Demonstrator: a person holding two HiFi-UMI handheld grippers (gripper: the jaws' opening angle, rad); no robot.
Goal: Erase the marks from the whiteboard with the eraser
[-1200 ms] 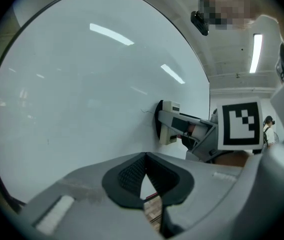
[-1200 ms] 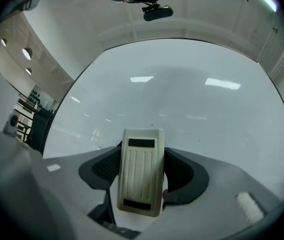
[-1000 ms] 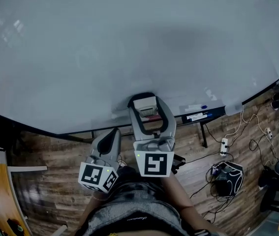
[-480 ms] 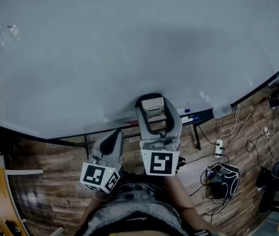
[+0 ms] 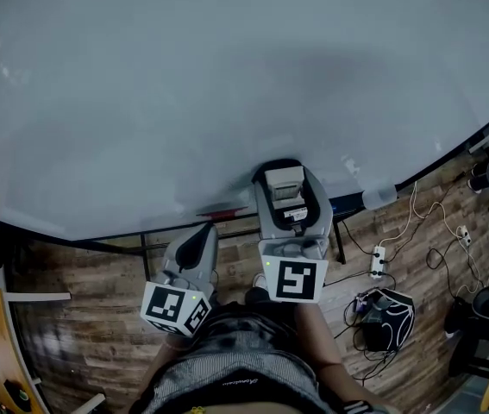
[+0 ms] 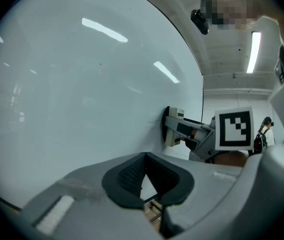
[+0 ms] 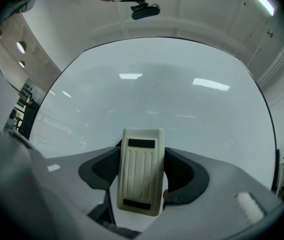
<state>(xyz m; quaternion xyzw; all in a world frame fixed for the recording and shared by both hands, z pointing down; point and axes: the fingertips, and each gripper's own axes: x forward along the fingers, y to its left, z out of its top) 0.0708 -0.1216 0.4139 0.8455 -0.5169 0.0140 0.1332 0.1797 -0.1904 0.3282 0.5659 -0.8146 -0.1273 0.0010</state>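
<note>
Right gripper view shows the cream ribbed plastic eraser (image 7: 140, 176) clamped upright between the right gripper's (image 7: 140, 170) dark pads, its far face against the large glossy whiteboard (image 7: 157, 94). Just beside it, the left gripper (image 6: 145, 170) has its jaws closed together, holding nothing.

Your right gripper (image 5: 285, 179) reaches forward, higher than the other, its jaws clamped on the eraser (image 7: 140, 171). Your left gripper (image 5: 199, 238) sits lower just beside it, jaws closed together.
</note>
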